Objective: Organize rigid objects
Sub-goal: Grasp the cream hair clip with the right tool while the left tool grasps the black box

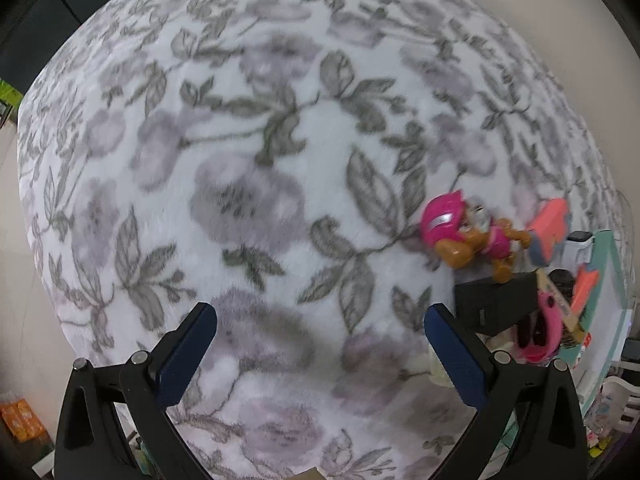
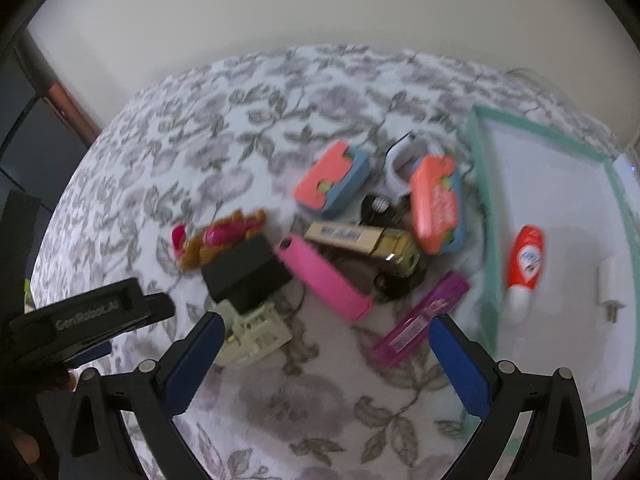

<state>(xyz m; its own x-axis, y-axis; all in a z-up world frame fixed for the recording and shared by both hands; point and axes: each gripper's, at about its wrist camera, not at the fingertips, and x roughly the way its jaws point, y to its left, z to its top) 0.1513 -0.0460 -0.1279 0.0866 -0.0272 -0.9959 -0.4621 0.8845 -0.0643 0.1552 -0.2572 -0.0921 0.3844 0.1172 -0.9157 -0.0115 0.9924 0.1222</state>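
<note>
Two tongs, left tongs [image 1: 320, 344] and right tongs [image 2: 326, 352], gape wide and empty above toys [image 2: 324, 276] heaped on a floral fleece blanket [image 2: 180, 152] left of a green-rimmed white box [image 2: 486, 200].

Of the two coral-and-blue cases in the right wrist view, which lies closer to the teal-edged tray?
The right-hand coral-and-blue case, almost against the tray's teal edge; the other case lies farther left in the pile.

Two coral-and-blue cases [image 2: 334, 178] [image 2: 437, 204], one pink case [image 2: 326, 278], one purple box [image 2: 422, 314], one toy pup [image 2: 218, 240], one orange bottle [image 2: 525, 266].

grey floral blanket [image 2: 280, 92], pink case [image 2: 324, 280], teal-edged tray [image 2: 486, 208]
</note>
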